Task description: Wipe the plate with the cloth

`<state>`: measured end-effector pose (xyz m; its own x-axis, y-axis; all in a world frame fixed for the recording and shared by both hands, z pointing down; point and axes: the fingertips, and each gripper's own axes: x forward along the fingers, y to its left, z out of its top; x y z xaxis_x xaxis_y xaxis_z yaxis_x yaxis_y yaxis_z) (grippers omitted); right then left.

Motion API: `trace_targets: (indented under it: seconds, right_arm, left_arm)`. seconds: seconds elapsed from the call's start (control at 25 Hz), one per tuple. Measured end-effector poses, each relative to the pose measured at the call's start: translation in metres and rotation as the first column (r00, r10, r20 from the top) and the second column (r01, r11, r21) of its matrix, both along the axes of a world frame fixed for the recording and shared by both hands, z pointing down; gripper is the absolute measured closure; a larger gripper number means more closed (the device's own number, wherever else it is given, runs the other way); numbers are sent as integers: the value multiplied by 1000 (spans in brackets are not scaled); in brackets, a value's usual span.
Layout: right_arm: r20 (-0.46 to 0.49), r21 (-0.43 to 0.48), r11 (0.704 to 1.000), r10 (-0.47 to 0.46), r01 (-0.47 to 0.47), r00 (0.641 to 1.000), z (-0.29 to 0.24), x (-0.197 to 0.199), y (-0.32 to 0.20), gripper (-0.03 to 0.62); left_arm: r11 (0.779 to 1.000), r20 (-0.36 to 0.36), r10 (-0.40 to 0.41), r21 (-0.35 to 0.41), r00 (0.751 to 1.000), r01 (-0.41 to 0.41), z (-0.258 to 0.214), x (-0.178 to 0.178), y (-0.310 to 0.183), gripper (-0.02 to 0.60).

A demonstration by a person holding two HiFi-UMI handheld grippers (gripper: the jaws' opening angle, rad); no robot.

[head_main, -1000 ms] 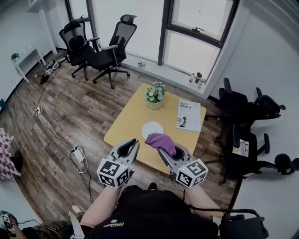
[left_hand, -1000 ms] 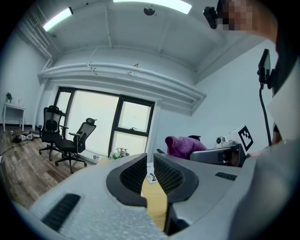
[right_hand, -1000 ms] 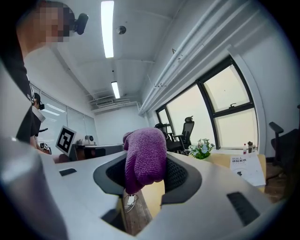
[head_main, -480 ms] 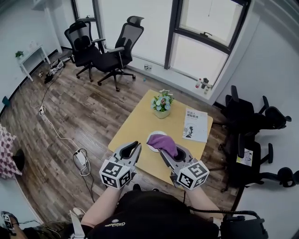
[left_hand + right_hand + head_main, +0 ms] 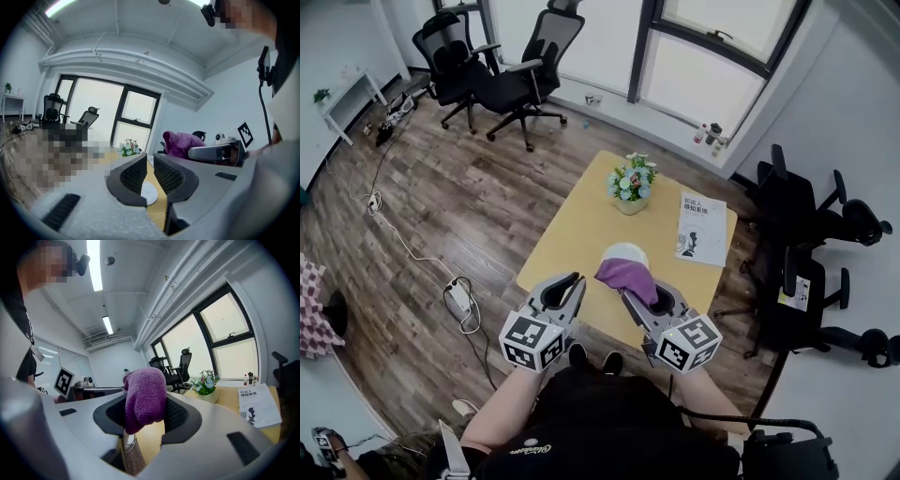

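A white plate (image 5: 623, 251) lies on the yellow wooden table (image 5: 579, 223) near its front edge. My right gripper (image 5: 643, 298) is shut on a purple cloth (image 5: 628, 275), which hangs in the air and overlaps the plate's near side in the head view. In the right gripper view the cloth (image 5: 145, 397) bulges up between the jaws of the right gripper (image 5: 145, 414). My left gripper (image 5: 573, 281) hovers left of the plate over the table's edge, shut with nothing in it. In the left gripper view, the plate (image 5: 149, 192) shows just past the left gripper (image 5: 150, 165).
A potted flower (image 5: 630, 187) stands at the table's far side, and a booklet (image 5: 700, 230) lies at its right. Black office chairs stand by the window (image 5: 502, 75) and to the right of the table (image 5: 806, 216). A power strip (image 5: 457, 302) and cables lie on the wood floor.
Both grippers have come closer to the table. The cloth in the right gripper now overlaps the plate's near side instead of hanging short of it.
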<state>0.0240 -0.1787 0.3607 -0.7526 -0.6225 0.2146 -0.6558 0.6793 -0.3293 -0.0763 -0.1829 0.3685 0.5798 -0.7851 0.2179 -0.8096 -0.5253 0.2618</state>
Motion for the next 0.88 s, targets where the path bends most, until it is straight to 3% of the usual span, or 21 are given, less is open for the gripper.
trace_targets:
  seconds: [0.2,0.64,0.76,0.88]
  right_arm:
    - [-27,-93,996,14,-17,1000,39,-4,-7,431]
    - [-104,-262,965,-49,20,993,132,-16,-18,431]
    - [-175,-246,969,-72,27,982,147,-9,-38,431]
    - [-336,-191,981,-73,7,939,173,6,-81,431]
  left_arm:
    - [995,-2,22,-102,1000,-22,43,-2,-6,535]
    - [952,-26,64,-298,998,-69,133,3,-13,535]
    - [946,-32,69,-315,997,-76,144,4,-14,535]
    - [944,-35,71,-319,997,-78,148,4,-15,535]
